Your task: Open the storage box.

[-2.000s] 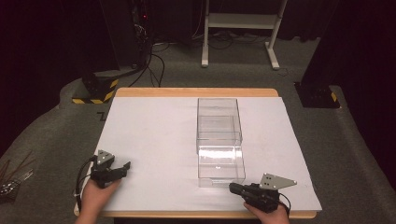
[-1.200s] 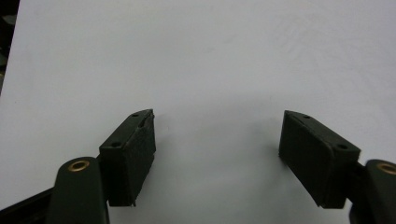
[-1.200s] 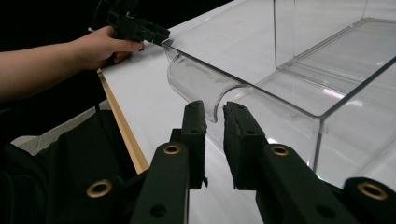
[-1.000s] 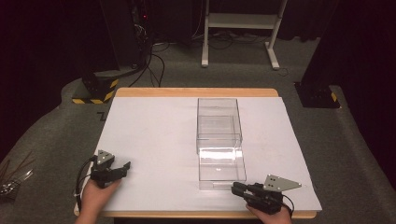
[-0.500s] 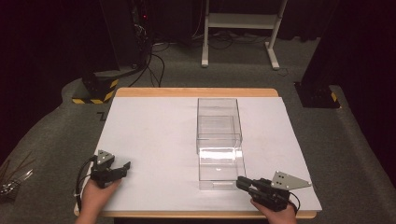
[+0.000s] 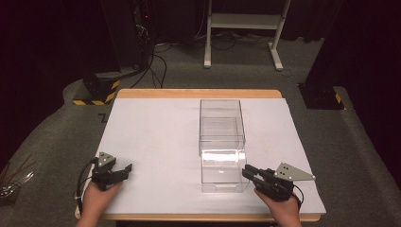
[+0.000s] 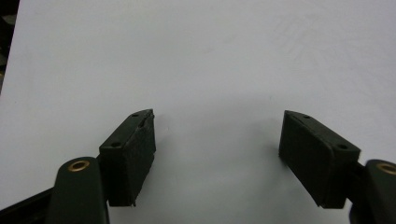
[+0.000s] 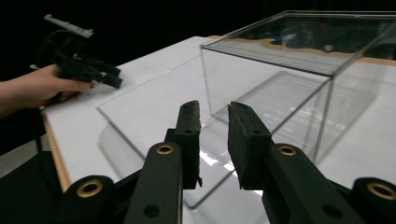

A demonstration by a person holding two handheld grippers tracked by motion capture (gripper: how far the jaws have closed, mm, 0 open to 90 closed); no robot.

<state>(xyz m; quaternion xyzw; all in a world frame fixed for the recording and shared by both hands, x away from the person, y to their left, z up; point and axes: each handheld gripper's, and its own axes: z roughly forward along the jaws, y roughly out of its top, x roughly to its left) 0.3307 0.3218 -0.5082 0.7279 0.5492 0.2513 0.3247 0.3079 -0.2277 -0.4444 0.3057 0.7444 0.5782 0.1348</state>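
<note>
Centrally, clear acrylic box (image 6: 222, 142) on white table cover (image 6: 151, 137), right gripper (image 6: 250, 173) nearly closed, empty, beside its lower-right corner, left gripper (image 6: 124, 169) wide open, empty, lower left.

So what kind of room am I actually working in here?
Probably a lab or recording studio rather than a home. A white-topped table carries just a clear plastic box, black curtains close off the surroundings, and an equipment rack with trailing cables stands on the grey carpet behind.

Light from above brightens the white table (image 6: 156, 137); surroundings are dark. Glare whitens the clear box (image 6: 222, 156) just beside the right gripper (image 6: 247, 173). Images look soft, grainy.
</note>
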